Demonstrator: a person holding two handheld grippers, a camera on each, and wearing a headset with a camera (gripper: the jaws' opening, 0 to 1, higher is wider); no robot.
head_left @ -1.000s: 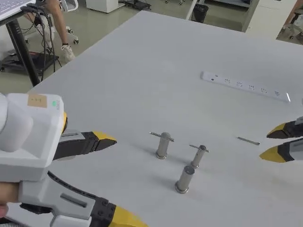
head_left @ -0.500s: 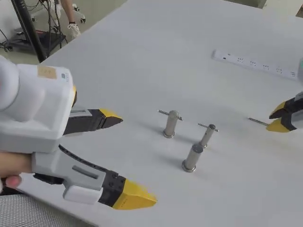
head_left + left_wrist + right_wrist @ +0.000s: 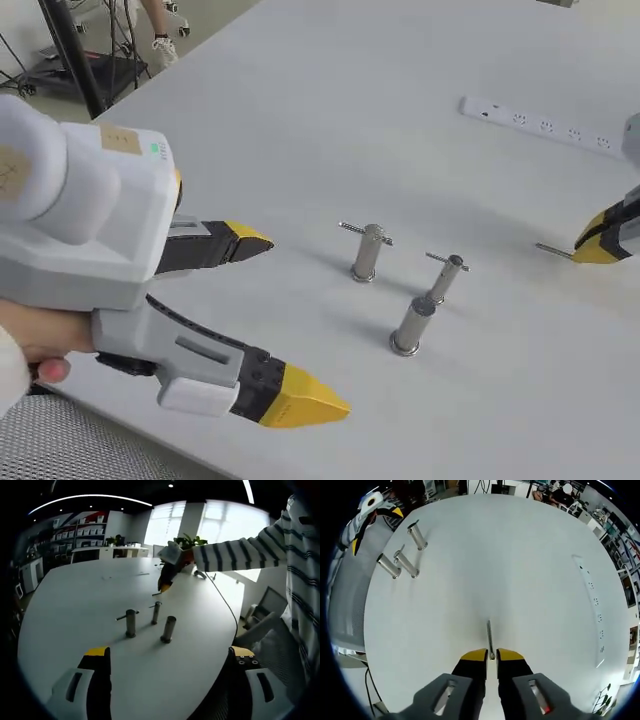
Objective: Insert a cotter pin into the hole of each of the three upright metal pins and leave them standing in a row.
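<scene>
Three upright metal pins stand close together on the white table. The far-left pin point(image 3: 367, 252) and the right pin point(image 3: 444, 280) each have a cotter pin through the top. The nearest pin point(image 3: 410, 326) has a bare top. In the left gripper view the same pins point(image 3: 131, 623) point(image 3: 156, 613) point(image 3: 168, 629) stand ahead of the jaws. My left gripper point(image 3: 290, 320) is open, left of the pins with nothing in it. My right gripper point(image 3: 598, 242) is at the right edge, shut on the end of a loose cotter pin point(image 3: 490, 635) lying on the table.
A white power strip point(image 3: 540, 125) lies at the far right of the table point(image 3: 300, 120). The table edge runs along the left and near sides, with a desk leg, cables and a person's feet beyond it.
My right gripper has moved left to the loose cotter pin and its jaws have come together on the pin's end. The head camera has shifted; the left gripper stays open.
</scene>
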